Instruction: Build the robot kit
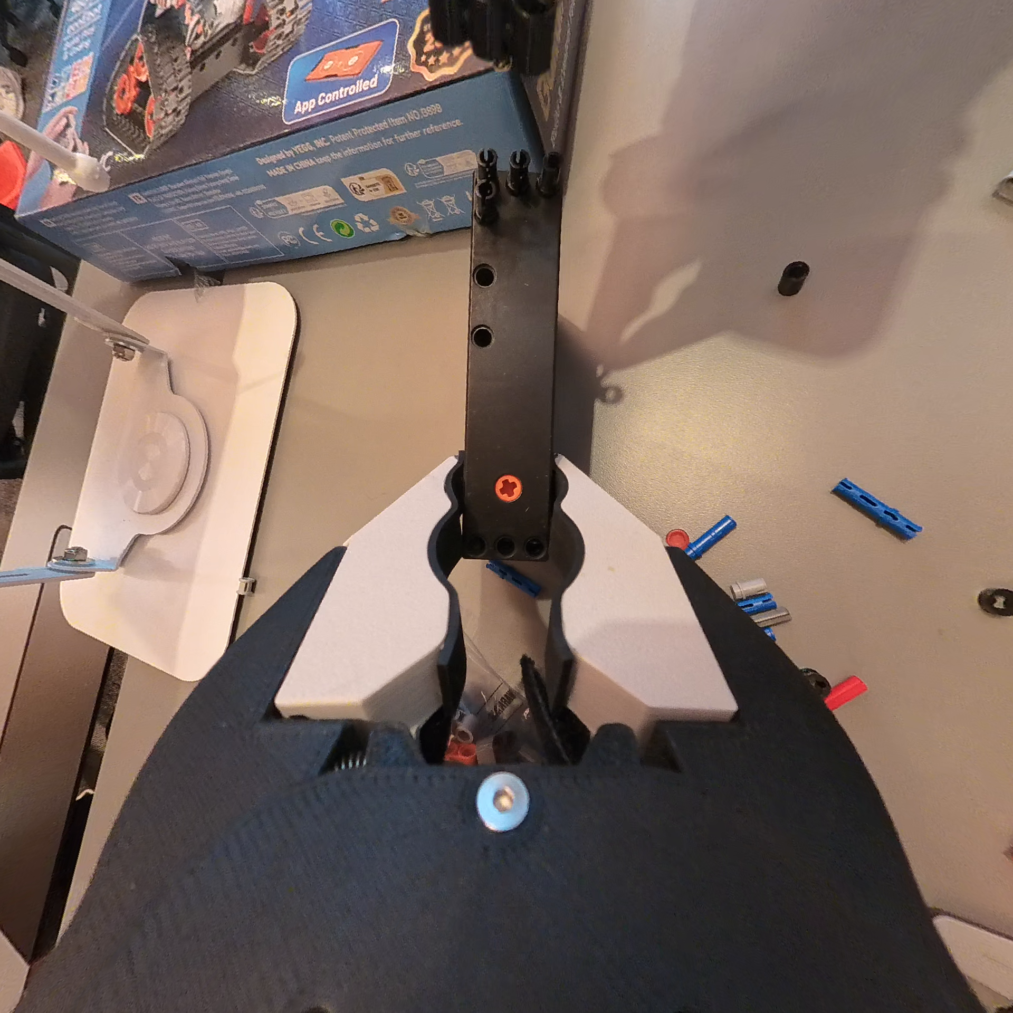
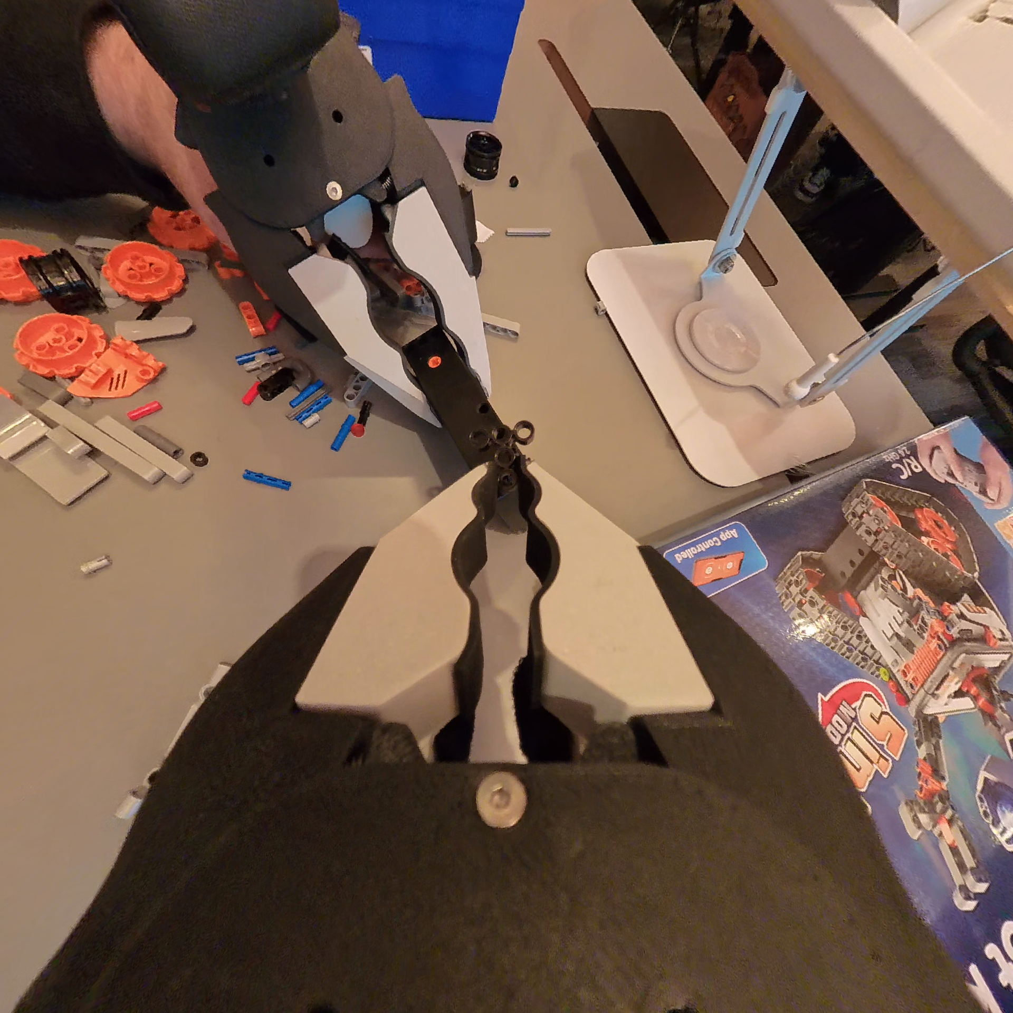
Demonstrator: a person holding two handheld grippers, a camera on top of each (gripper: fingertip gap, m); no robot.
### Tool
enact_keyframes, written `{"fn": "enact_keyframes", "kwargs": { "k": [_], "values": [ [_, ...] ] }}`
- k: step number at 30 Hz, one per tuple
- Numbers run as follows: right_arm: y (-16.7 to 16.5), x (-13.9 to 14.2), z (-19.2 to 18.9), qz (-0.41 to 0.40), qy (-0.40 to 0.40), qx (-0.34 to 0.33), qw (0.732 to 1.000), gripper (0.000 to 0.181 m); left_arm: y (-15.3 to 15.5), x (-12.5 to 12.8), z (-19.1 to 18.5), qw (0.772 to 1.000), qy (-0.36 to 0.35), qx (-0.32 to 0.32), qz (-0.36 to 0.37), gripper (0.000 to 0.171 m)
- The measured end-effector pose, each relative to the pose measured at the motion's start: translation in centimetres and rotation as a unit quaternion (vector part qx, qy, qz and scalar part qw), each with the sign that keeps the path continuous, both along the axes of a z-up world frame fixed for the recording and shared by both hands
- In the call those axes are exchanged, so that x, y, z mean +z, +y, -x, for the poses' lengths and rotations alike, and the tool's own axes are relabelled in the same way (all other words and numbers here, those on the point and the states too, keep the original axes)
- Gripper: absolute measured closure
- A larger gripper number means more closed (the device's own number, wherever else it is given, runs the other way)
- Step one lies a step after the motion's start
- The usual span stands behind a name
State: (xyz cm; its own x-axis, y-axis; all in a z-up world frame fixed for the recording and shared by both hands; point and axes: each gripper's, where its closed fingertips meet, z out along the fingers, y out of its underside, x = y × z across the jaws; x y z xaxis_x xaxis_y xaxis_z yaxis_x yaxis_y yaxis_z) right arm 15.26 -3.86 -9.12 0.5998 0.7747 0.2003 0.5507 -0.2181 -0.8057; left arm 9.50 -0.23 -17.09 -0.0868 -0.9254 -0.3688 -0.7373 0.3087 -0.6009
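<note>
My left gripper (image 1: pixel 507 477) is shut on the near end of a long black block (image 1: pixel 512 356) with an orange cross-hole, and holds it above the grey table (image 1: pixel 712 438). Several black pins (image 1: pixel 515 175) stick out of the block's far end. My right gripper (image 2: pixel 507 477) meets that end from the opposite side, with its tips closed on a black pin (image 2: pixel 508 479) among the other pins. In the right wrist view the left gripper (image 2: pixel 460 403), the block (image 2: pixel 455 394) and a person's arm (image 2: pixel 137 109) show. The right gripper's tip (image 1: pixel 493 33) shows at the top of the left wrist view.
A blue toy box (image 1: pixel 274 164) (image 2: pixel 877 658) lies beside the grippers. A white lamp base (image 1: pixel 181 466) (image 2: pixel 712 356) stands on the table. Loose blue pins (image 1: pixel 877 507), orange wheels (image 2: pixel 142 271), grey beams (image 2: pixel 109 438) and a black tyre (image 2: pixel 482 153) are scattered about. Some 11 centimetres of space lies between my two pairs of fingers.
</note>
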Motion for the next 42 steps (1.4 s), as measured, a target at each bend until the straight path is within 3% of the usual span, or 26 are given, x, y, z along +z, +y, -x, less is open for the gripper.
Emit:
{"fn": "enact_keyframes", "kwargs": {
  "k": [11,31,42],
  "values": [
    [0.4,-0.4,-0.1,0.020,-0.011,-0.035,0.999,0.176,0.1,0.0,0.0,1.000,-0.001,0.006,0.005,0.146],
    [0.4,-1.0,-0.8,0.036,-0.007,-0.037,0.999,0.176,0.1,0.0,-0.1,1.000,-0.002,0.006,0.004,0.146],
    [0.9,-2.8,-0.3,0.032,-0.075,-0.057,0.995,0.176,0.1,0.0,-0.1,1.000,0.000,0.006,-0.003,0.146]
  ]
}}
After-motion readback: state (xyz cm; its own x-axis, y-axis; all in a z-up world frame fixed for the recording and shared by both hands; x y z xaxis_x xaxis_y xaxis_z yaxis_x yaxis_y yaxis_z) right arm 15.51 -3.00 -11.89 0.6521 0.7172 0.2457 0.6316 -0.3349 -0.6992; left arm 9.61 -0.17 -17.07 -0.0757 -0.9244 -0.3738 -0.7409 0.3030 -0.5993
